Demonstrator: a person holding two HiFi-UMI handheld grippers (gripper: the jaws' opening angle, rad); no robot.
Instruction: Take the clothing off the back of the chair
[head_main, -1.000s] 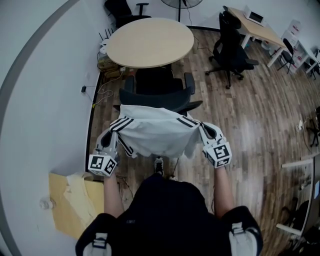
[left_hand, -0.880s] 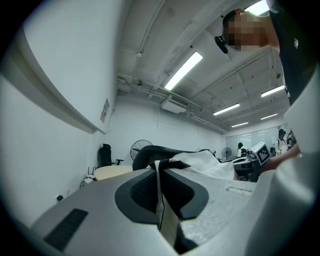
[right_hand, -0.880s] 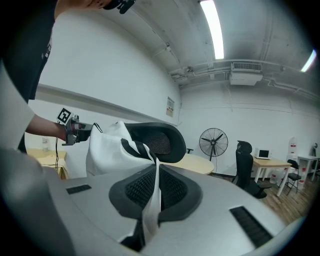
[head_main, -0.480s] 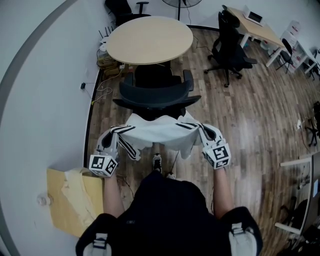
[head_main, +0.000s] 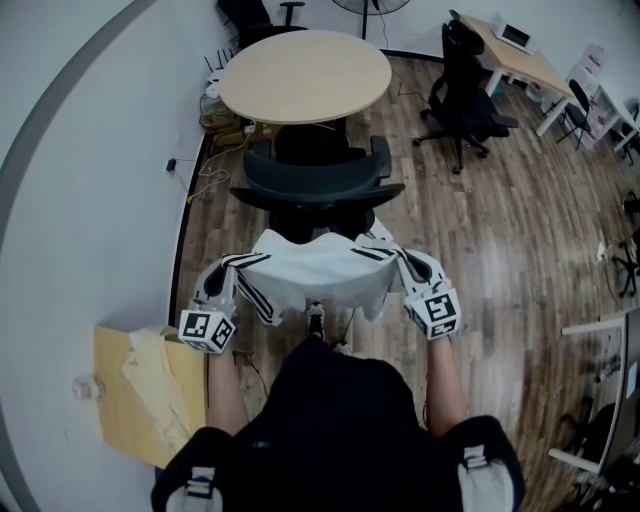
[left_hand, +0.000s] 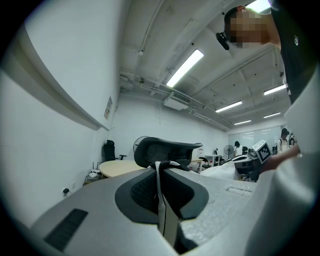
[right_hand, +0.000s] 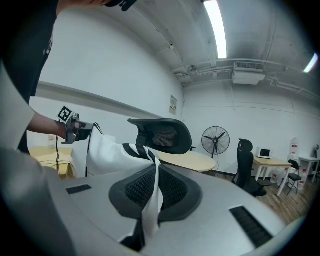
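Clothing (head_main: 318, 275), likely light, soft and limp, sags just clear of the chair (head_main: 315, 182) back between left hand-held gripper (head_main: 226, 268) and right hand-held gripper (head_main: 404, 260), each clamped on a striped top edge, which looks the best hold.

A round table (head_main: 305, 75) stands on wood floor (head_main: 500, 230) by a white wall (head_main: 90, 150).

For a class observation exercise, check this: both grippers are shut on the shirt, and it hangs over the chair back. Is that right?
Not quite. The shirt is off the chair back: the head view shows it stretched between the left gripper and right gripper, on the person's side of the chair. Both are shut on it.
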